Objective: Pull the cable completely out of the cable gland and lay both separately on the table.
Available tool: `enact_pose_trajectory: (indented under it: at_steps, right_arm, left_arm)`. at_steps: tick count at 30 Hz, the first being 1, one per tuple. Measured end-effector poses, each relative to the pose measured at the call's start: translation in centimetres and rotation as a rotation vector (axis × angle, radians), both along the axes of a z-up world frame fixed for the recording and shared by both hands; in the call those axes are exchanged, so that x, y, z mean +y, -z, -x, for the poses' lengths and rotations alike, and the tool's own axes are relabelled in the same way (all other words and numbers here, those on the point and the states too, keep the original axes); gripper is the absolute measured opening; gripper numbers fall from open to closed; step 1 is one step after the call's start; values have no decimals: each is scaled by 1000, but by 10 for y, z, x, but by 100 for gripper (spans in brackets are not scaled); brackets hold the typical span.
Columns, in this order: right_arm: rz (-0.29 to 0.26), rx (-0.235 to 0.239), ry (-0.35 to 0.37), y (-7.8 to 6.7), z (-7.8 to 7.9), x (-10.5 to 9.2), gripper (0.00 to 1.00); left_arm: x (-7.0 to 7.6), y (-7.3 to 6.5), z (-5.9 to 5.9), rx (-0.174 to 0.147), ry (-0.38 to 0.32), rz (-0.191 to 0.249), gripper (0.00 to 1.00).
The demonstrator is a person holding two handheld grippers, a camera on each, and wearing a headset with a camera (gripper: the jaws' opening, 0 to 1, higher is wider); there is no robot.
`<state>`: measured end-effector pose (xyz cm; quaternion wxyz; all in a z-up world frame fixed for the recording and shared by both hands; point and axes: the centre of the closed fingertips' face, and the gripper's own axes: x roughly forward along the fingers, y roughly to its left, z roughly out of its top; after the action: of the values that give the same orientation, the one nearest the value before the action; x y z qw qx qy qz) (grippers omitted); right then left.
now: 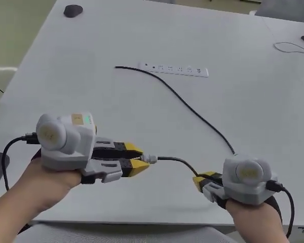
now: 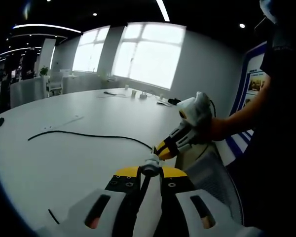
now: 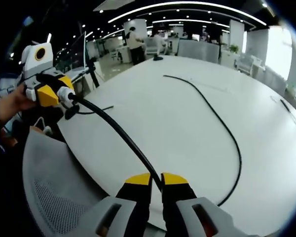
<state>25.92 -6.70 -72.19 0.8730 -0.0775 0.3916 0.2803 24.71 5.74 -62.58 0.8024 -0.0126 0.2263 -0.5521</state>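
While left gripper (image 1: 141, 158) pinches cable gland (image 1: 151, 159), right gripper (image 1: 196, 181) clamps cable (image 1: 192, 109) — power strip (image 1: 175, 69) beyond.

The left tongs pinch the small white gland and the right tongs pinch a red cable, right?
No: the thin cable is black, not red (right gripper view). The left tongs pinch the small white gland, the right tongs the cable.

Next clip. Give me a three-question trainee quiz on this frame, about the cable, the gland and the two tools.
1. True or false: the cable is already fully out of the cable gland.
2. The left tool is shut on: A the cable gland, B a screwdriver, C nothing.
3. Fill in: the right tool is shut on the ____.
Key: 1 false; 2 A; 3 cable.
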Motion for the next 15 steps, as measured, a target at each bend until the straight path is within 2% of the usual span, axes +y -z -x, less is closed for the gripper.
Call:
enact_pose_trajectory:
  at_steps: [7,10,13,15]
  right_arm:
    - [6,-29,-17,-10,1,0,4]
    - [6,-38,-36,-16,2,3,10]
    - [3,-87,-82,-33,1,11,15]
    - [0,-144,-152,-54,1,26,19]
  left_arm:
    - [5,-3,-4,-4,-11,-5,15]
    - [6,-4,-5,-5,-15,-3,15]
    - [5,-4,-3,-4,-13,-5,15]
    - [3,-3,-1,-7,-8,-9,15]
